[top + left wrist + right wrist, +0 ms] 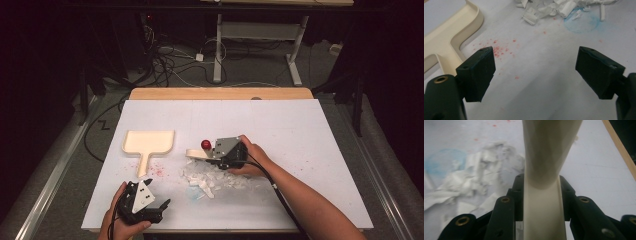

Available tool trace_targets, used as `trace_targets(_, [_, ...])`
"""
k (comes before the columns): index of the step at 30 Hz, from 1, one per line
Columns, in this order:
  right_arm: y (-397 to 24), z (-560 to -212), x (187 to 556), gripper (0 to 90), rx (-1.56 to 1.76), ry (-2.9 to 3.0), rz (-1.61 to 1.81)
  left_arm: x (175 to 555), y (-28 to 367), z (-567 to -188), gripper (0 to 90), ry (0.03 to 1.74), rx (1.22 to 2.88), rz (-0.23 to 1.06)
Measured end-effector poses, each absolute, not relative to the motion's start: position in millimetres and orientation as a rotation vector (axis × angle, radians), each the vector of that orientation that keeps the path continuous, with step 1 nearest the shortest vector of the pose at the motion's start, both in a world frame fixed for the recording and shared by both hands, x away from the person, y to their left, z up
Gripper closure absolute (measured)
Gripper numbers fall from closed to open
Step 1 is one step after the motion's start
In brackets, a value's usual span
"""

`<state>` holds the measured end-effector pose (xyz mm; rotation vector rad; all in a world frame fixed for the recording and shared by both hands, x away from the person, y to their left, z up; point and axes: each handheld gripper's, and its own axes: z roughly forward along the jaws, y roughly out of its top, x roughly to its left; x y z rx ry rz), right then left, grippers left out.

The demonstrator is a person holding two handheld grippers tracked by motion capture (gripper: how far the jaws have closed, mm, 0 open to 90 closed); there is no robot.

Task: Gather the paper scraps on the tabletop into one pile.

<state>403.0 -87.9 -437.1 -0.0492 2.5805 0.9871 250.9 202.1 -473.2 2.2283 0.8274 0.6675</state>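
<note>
My right gripper (211, 156) is at mid-table, shut on the handle of a cream tool (196, 153) that sticks out to the left; a small red ball (205, 144) sits just above it. In the right gripper view the cream tool (544, 165) runs up between the jaws of the right gripper (541, 187). A pile of white paper shreds (215, 178) lies just in front of that hand. My left gripper (159, 192) is open near the front edge, over bare table. A cream dustpan (148, 142) lies flat at the left, handle toward me.
Red specks (499, 50) dot the white table cover by the dustpan (451, 32) handle. A faint blue stain (581, 22) marks the cover beside the shreds (554, 8). The wooden table edge (220, 93) runs along the back. Cables lie on the floor beyond.
</note>
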Motion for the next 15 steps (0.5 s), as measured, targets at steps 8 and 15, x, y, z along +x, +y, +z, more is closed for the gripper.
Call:
trace_targets(8, [-108, -423, 374, 68.0, -0.099, 2.552, 1.012, 250, 202, -473, 15.5, 0.832, 2.230, 0.664])
trace_targets(15, [-128, -404, 372, 68.0, 0.104, 2.447, 1.083, 251, 201, -474, 15.5, 0.824, 2.235, 0.658])
